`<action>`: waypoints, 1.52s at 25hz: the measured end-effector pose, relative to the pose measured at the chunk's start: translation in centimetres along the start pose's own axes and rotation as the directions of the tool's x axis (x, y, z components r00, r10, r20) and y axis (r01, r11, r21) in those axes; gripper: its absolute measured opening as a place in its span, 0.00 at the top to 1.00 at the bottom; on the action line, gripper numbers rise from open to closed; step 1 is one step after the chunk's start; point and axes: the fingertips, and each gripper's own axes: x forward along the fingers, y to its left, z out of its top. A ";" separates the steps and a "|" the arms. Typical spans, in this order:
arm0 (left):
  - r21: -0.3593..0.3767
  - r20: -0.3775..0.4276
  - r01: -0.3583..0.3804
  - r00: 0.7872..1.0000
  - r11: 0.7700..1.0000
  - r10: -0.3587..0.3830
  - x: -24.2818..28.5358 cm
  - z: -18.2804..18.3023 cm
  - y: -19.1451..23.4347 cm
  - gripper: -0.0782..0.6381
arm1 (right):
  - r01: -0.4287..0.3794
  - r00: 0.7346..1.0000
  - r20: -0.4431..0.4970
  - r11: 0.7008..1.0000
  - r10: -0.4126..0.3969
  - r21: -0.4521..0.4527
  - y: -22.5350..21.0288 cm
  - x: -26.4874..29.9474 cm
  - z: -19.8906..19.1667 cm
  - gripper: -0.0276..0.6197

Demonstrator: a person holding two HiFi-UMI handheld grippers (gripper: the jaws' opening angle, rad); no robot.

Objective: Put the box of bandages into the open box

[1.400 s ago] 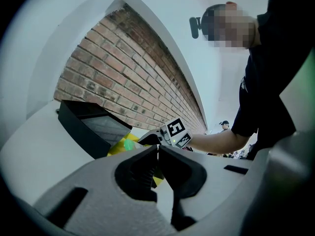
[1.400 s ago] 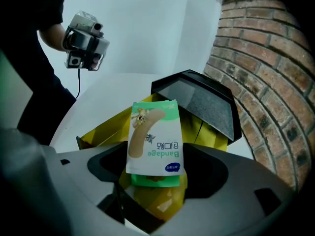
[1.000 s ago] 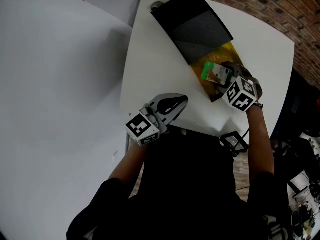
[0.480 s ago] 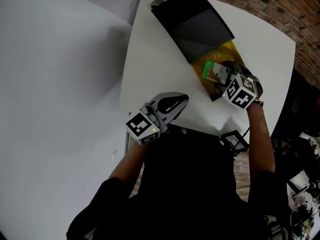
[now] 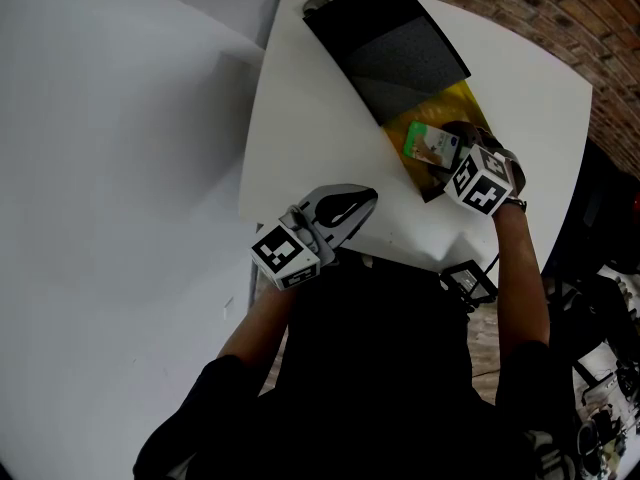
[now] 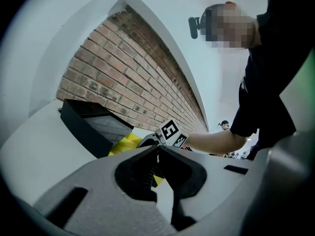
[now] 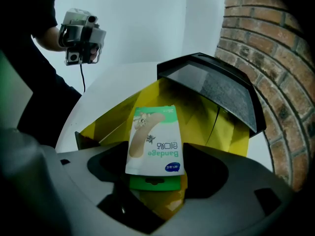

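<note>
Right gripper (image 7: 153, 154) clamped on box of bandages (image 7: 155, 136), poised over yellow inside of open box (image 7: 221, 127), far right; best lowered flat, clear of black lid (image 7: 216, 90), before release; left gripper (image 6: 157, 154) closed, empty, near left.

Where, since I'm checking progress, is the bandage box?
The bandage box is gripped in the right gripper, over the yellow inside of the open box, at the head view's right.

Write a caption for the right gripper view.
The right gripper holds the bandage box over the yellow-lined open box, with its black lid raised behind.
</note>
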 end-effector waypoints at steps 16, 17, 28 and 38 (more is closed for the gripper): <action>0.000 0.008 -0.006 1.000 1.000 0.006 -0.4 -0.2 0.0 0.87 | -0.016 0.999 0.035 1.000 0.017 -0.015 0.3 -0.2 0.3 0.41; 0.001 0.009 -0.005 1.000 1.000 0.005 -0.4 -0.2 0.0 0.87 | -0.014 0.999 0.041 1.000 0.014 -0.016 0.3 -0.3 0.4 0.41; 0.035 0.034 0.012 0.999 0.999 -0.014 -0.5 0.7 -0.8 0.87 | -0.015 0.993 0.116 1.000 0.013 0.018 0.6 -2.5 1.9 0.42; 0.087 0.034 0.037 0.999 0.996 -0.040 -0.4 2.4 -2.3 0.87 | 0.134 0.949 0.286 0.991 -0.131 0.009 -0.1 -8.2 5.7 0.80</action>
